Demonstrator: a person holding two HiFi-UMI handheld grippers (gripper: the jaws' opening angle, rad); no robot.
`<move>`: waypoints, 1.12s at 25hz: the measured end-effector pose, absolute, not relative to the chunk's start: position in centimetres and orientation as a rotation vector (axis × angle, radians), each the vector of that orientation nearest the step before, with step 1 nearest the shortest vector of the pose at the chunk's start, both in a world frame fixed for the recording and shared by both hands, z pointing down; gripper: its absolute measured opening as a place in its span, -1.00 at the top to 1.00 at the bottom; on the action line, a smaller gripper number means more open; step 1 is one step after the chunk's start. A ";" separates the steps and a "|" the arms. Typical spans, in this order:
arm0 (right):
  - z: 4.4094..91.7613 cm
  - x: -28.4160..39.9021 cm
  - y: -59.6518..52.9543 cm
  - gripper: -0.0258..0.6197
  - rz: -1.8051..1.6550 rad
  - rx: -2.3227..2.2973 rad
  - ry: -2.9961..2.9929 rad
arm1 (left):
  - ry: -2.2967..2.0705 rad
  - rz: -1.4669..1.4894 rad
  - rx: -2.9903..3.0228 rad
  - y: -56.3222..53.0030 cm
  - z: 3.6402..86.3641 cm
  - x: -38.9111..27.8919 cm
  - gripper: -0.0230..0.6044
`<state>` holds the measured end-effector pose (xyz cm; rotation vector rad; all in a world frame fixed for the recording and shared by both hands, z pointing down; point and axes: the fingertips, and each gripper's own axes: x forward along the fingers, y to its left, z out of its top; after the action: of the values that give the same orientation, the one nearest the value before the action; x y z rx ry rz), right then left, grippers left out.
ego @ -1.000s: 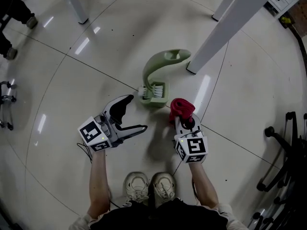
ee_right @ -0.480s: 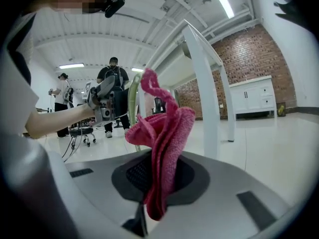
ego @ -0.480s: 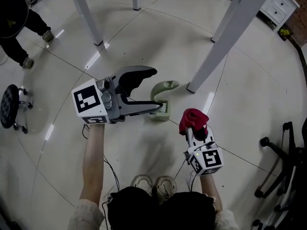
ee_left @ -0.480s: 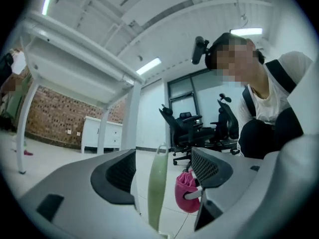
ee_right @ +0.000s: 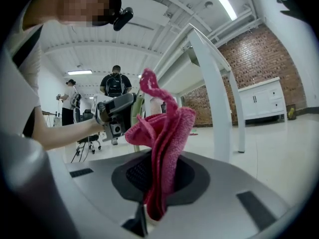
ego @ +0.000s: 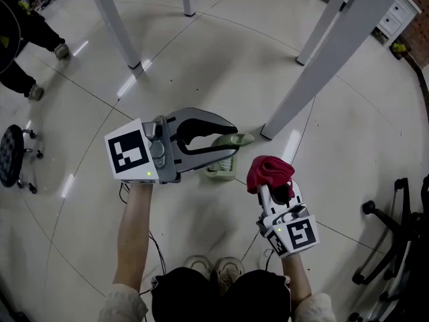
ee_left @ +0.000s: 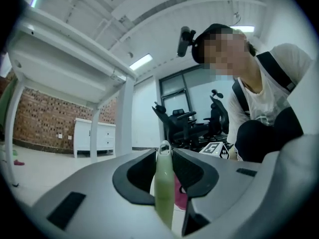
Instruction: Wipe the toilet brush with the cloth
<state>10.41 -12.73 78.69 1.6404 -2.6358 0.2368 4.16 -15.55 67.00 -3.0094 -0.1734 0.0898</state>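
**Brush pinched in the left gripper, cloth in the right**

The left gripper (ego: 228, 141) points level, and its jaws have just been closing. They now press from both sides on the pale green handle (ee_left: 163, 193) of the toilet brush (ego: 231, 140). The handle's tip pokes out just past the jaw ends. The bristle head (ego: 220, 170) lies below and just beyond those ends, towards the floor (ego: 201, 59). The frames do not settle whether it touches the tiles.

The right gripper (ego: 273, 188) is clamped on the red cloth (ego: 269, 172). The cloth stands up out of the jaws in a bunched fold and spills over their tips.

The right gripper sits to the right of the left gripper's jaw ends and nearer the person. Its cloth is just beside the bristle head but apart from it. A white table leg (ego: 332, 52) slants away beyond both grippers' tips.
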 end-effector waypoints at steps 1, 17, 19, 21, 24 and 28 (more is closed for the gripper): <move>77.9 10.4 -13.5 0.82 0.243 1.640 -2.657 | -0.177 0.126 -3.005 -16.0 66.4 4.1 0.58; 18.7 8.4 -18.4 0.82 0.405 1.680 -2.690 | 0.200 0.350 -3.287 -19.0 14.2 0.4 0.59; 9.7 8.3 -16.8 0.82 0.404 1.680 -2.704 | 0.237 0.377 -3.323 -17.0 6.3 0.0 0.59; 3.6 7.9 -15.5 0.83 0.373 1.666 -2.726 | 0.243 0.439 -3.325 -15.4 0.2 -0.2 0.59; -1.0 6.3 -13.4 0.82 0.348 1.632 -2.788 | 0.194 0.484 -3.285 -12.9 -5.0 -0.8 0.59; -4.8 4.6 -12.0 0.82 0.252 1.558 -2.884 | 0.162 0.390 -3.182 -11.0 -8.5 0.2 0.59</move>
<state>4.59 -11.99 -4.82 1.5583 -2.8836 0.2518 0.21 -10.98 -8.47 -3.1815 0.1622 0.3903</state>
